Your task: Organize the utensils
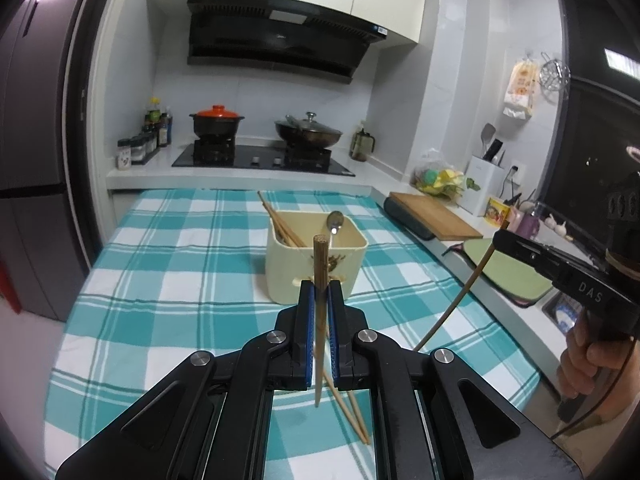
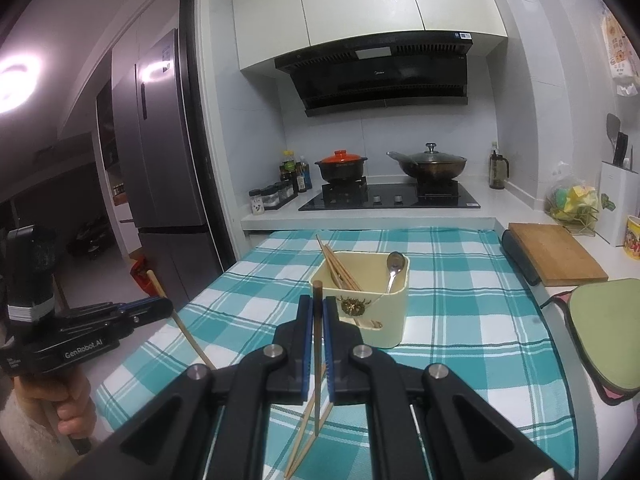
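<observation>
Left gripper [image 1: 320,292] fingers clamp chopstick [image 1: 320,280]; right gripper [image 2: 318,312] fingers clamp another chopstick [image 2: 317,340]. Risk: thin sticks pivot, miss tub [image 2: 394,320], knock spoon [image 2: 394,268]; two loose chopsticks [image 1: 352,412] left on table [image 1: 160,280].

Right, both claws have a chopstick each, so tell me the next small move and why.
Probably carry the left claw forward over the cream holder and lower its chopstick in. The holder stands just ahead with chopsticks and a spoon inside; two more chopsticks lie on the cloth, and the right claw can follow.
</observation>
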`<action>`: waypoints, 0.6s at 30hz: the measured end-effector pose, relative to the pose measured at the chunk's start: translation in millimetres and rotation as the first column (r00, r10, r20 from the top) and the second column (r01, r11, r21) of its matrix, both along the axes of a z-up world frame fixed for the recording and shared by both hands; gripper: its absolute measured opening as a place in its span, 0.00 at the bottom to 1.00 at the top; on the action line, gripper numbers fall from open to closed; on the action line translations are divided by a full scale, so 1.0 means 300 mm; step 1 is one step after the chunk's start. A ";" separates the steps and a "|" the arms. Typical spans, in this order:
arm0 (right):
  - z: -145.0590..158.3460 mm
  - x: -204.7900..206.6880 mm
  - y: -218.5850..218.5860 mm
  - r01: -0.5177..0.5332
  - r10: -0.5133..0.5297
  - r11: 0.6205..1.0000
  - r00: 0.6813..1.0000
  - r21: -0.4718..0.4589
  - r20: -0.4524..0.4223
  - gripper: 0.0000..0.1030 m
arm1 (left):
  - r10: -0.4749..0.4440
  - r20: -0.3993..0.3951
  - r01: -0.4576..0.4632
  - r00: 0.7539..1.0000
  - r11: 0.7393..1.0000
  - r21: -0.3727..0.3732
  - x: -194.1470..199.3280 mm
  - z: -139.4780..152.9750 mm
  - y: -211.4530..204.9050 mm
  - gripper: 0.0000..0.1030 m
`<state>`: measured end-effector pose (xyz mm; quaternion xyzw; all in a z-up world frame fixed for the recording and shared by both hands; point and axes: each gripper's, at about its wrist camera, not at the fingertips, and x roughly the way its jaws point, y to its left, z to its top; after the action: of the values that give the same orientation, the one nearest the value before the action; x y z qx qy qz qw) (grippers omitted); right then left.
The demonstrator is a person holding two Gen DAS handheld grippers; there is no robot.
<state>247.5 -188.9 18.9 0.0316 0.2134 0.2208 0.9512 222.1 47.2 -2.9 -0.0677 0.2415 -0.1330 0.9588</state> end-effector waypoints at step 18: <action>0.277 0.275 -0.011 0.013 -0.007 0.998 0.994 -0.053 0.111 0.05 | 0.024 0.142 -0.023 0.990 1.000 -0.009 0.298 0.332 0.021 0.04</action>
<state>330.1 -192.4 102.1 -0.0053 0.1661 0.2118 0.9631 311.4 53.5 96.7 -0.0643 0.1715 -0.1272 0.9748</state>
